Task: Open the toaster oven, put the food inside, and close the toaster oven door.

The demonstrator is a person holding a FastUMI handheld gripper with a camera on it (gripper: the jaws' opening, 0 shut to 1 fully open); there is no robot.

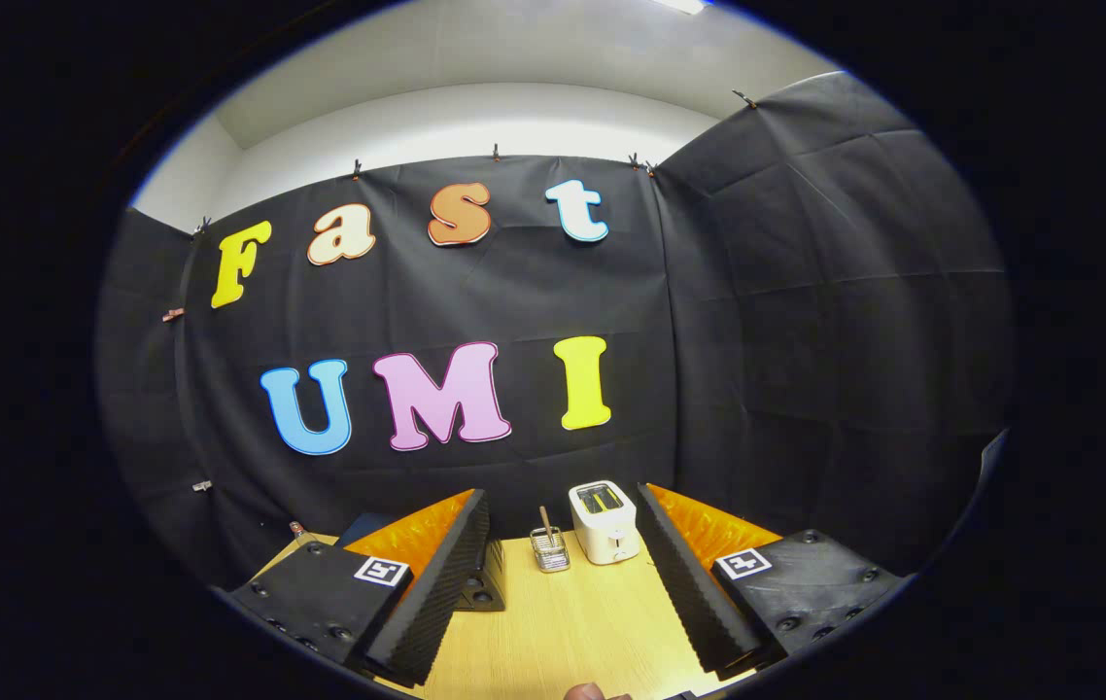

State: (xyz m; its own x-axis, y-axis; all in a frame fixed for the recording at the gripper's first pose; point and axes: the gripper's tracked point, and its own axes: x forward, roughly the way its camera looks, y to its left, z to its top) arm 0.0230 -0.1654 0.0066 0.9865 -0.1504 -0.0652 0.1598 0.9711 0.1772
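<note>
The toaster [604, 522] beyond the fingers is white, with dark slots on top that catch a yellowish glint. Just beside it stands a small wire basket [549, 550], silvery metal mesh, holding a brownish stick (possibly wood, too small to be sure). The table [563, 622] is pale yellow-tan with a faint straight wood grain. The gripper [563, 593], fingers spread wide apart with nothing between them, carries a small white square tag printed with a black block pattern on each side. A dark block [483, 589] sits behind one finger. The wall cloth [806, 340] is black, creased in a grid of folds; above it, a white-grey room wall [475, 107].
</note>
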